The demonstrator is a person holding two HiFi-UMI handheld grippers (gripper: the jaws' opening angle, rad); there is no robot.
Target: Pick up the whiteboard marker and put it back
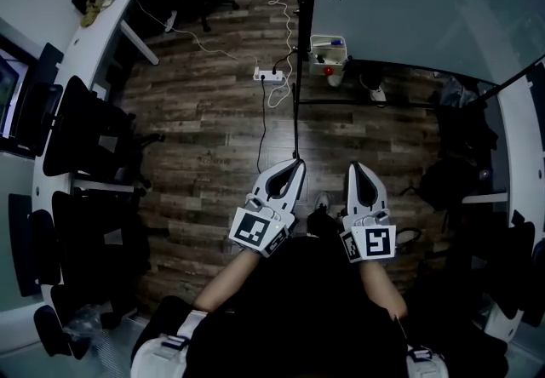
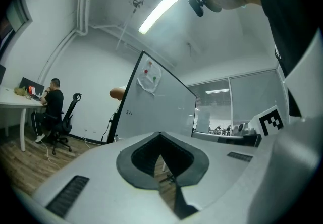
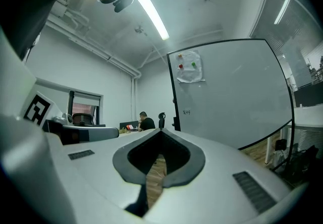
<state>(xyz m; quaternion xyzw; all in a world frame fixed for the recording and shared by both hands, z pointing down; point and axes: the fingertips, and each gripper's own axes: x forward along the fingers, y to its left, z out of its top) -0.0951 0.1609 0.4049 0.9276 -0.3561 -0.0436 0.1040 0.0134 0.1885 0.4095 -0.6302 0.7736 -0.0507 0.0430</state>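
A large whiteboard (image 1: 426,2) on a black stand fills the head view's upper right. At its foot hangs a small white basket (image 1: 328,53) with a marker (image 1: 332,42) lying in it and something red below. Both grippers are held level side by side, well short of the board. My left gripper (image 1: 297,163) is shut and empty, its tips meeting in the left gripper view (image 2: 160,134). The right gripper (image 1: 352,167) is likewise shut with nothing in it (image 3: 161,131). The whiteboard (image 3: 232,97) stands ahead of both, with a sheet stuck near its top.
A white power strip (image 1: 269,74) and trailing cables lie on the wooden floor in front of the board. Black office chairs (image 1: 85,134) line a curved white desk (image 1: 89,36) at the left. A person (image 2: 53,103) sits at the far desk. Dark bags (image 1: 451,176) sit at the right.
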